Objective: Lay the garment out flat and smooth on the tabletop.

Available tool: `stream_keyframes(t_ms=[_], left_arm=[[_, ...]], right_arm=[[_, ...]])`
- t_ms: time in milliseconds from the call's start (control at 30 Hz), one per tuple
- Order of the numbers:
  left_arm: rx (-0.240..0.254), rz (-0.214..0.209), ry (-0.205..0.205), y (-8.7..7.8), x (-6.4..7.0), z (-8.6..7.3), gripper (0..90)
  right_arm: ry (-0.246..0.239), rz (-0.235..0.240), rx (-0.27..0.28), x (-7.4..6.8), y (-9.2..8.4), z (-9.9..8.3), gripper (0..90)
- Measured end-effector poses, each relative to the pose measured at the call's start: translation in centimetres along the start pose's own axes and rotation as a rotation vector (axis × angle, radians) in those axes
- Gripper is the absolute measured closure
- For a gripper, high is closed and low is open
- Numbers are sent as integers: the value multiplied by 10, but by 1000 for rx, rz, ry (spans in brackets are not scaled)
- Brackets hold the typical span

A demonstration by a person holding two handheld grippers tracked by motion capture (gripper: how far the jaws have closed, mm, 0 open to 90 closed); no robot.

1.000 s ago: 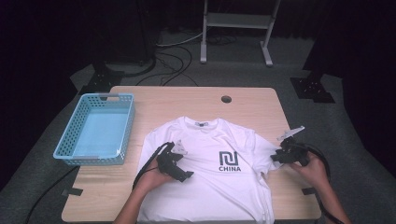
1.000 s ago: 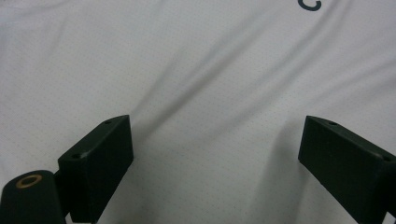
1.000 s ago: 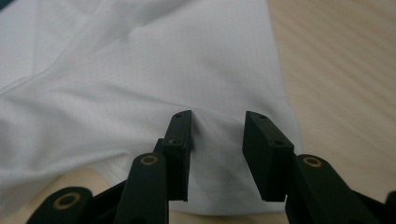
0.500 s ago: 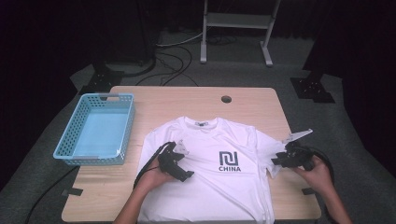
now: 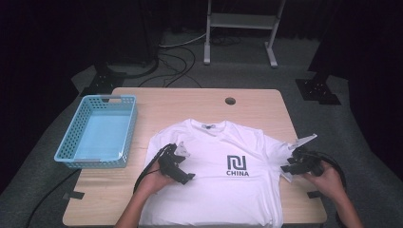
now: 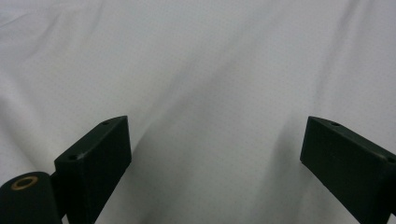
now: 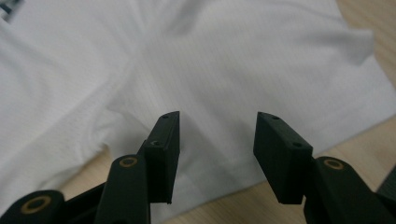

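Handling a white T-shirt (image 5: 223,185) that lies flat on the tabletop (image 5: 190,102), to the right of the blue basket (image 5: 97,130).

Right tool (image 7: 215,140), half wide and just opening, holds nothing over the right sleeve (image 7: 261,70); if it closes too shallow, it may catch only one layer and the sleeve slips out. Left tool (image 6: 212,154) stands wide on the shirt's left side, pads free, and it seems to press the cloth, so a pull could wrinkle it. Dark room, grey floor (image 5: 57,109), cables (image 5: 176,57), a metal stand (image 5: 240,21) behind.

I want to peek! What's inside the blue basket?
The blue basket looks empty: its pale bottom shows, with nothing lying in it. The table under it is covered by the basket.
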State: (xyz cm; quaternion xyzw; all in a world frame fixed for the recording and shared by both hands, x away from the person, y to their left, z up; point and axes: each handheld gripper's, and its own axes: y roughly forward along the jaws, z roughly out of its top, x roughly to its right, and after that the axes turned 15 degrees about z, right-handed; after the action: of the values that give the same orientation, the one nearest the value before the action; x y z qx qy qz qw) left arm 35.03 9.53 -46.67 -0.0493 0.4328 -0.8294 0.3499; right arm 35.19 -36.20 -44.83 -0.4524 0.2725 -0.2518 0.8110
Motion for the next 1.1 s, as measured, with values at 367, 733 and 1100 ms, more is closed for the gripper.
stream_keyframes(t_ms=[367,733,1100], left_arm=[[-19,20,0,-2,-11,-2,77],[-48,25,-42,0,-22,-10,75],[-49,11,-28,4,-12,-2,75]], right_arm=[[-49,40,52,-6,17,28,337],[-78,58,71,10,26,26,261],[-46,40,92,25,11,-2,243]])
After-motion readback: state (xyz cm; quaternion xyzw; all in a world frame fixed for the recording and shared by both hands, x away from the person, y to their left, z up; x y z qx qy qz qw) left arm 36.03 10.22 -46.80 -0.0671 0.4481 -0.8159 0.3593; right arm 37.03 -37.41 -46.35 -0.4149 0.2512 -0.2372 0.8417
